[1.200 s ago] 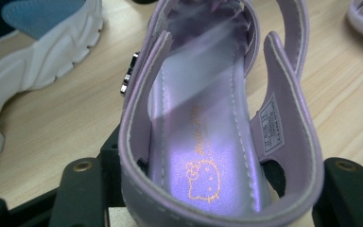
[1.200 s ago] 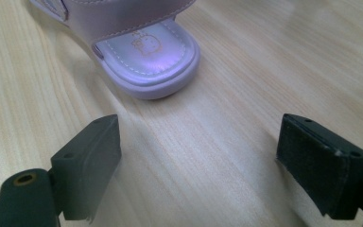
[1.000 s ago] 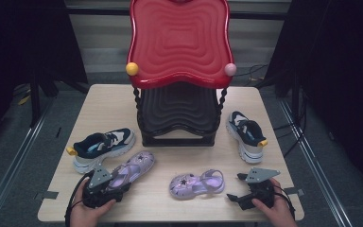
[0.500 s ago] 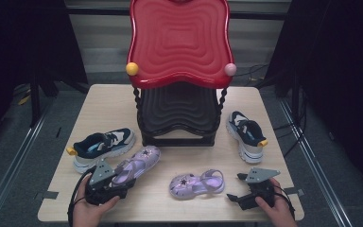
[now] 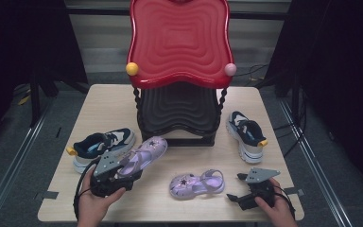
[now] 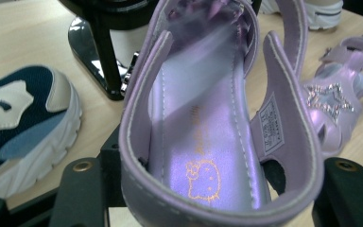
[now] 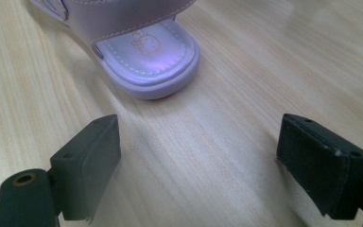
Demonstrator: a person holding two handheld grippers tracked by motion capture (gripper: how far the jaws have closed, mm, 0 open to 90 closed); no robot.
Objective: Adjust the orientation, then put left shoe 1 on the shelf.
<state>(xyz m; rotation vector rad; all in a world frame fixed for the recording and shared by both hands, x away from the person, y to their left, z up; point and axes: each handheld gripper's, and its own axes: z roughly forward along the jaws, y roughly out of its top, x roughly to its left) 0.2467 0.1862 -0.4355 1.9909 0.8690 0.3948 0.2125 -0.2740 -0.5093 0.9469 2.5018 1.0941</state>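
Observation:
A purple sandal hangs tilted above the table, toe toward the red stand. My left gripper is shut on its heel end. In the left gripper view the sandal's heel sits between the two black jaws of that gripper, with a cartoon print on the insole. Its twin, a second purple sandal with a star on top, lies flat at the front middle of the table. My right gripper rests open just right of it. In the right gripper view this gripper faces the twin's heel, apart from it.
A two-tier stand with a wavy red top shelf and a black lower shelf stands at the back middle of the wooden table. A navy-and-white sneaker lies at the left, its mate at the right.
My left gripper has risen with the purple sandal and carried it a little toward the stand. The right gripper and the second sandal have not moved.

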